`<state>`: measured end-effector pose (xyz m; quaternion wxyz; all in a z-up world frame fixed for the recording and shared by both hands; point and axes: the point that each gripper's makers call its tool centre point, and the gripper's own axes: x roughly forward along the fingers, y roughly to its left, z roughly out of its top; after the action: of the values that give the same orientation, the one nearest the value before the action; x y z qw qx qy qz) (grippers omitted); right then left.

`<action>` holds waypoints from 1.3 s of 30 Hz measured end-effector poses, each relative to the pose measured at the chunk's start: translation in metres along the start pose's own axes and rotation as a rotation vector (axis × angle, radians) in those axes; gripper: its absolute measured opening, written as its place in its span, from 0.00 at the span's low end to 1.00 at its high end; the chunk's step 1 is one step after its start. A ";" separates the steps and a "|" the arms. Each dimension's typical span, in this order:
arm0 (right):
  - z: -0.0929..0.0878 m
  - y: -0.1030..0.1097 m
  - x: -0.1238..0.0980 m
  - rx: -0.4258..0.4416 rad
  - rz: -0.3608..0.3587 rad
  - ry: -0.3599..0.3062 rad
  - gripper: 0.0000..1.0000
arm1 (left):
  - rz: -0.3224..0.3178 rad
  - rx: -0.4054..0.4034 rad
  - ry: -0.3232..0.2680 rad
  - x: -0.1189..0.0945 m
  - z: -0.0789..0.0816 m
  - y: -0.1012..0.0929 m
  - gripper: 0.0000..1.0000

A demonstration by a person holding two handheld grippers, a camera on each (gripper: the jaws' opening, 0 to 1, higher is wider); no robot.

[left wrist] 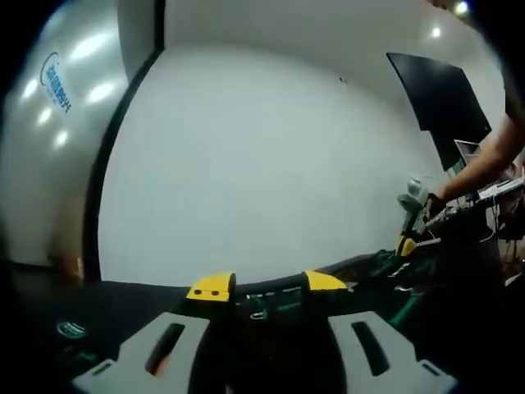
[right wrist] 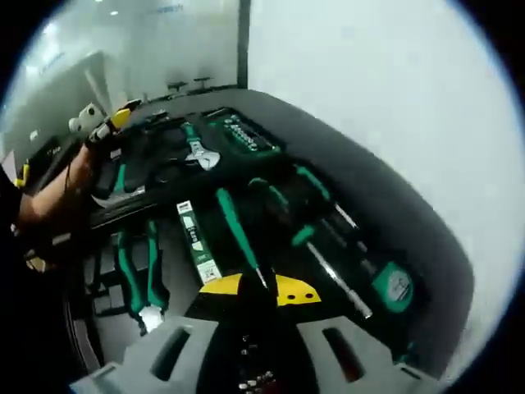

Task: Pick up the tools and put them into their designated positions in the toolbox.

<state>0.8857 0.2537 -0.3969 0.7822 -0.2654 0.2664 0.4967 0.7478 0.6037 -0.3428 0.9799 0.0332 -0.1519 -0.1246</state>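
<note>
The right gripper (right wrist: 250, 308) (jaws clamped on the green screwdriver (right wrist: 238, 234)) should line it up over its toolbox (right wrist: 246, 135) slot.

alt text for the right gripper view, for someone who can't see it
The right gripper holds a green-handled screwdriver by its shaft over an open black toolbox. Inside lie green-handled pliers, more screwdrivers, a tape measure and an adjustable wrench; the left gripper reaches in at upper left.
</note>
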 end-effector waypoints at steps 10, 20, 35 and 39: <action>0.029 0.037 0.042 -0.928 -0.186 0.155 0.10 | 0.001 0.004 0.005 0.000 -0.001 0.002 0.27; 0.023 0.034 0.056 -1.100 -0.251 0.224 0.06 | 0.000 -0.004 -0.003 0.001 0.001 0.001 0.26; 0.040 0.029 0.043 0.183 0.358 0.250 0.04 | 0.001 -0.008 -0.006 0.001 0.002 0.000 0.26; 0.024 0.066 0.027 0.424 0.523 0.318 0.04 | -0.002 -0.004 -0.004 0.000 0.001 0.000 0.26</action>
<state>0.8388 0.3113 -0.4074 0.6153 -0.0942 0.5405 0.5661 0.7479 0.6039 -0.3413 0.9796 0.0311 -0.1537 -0.1258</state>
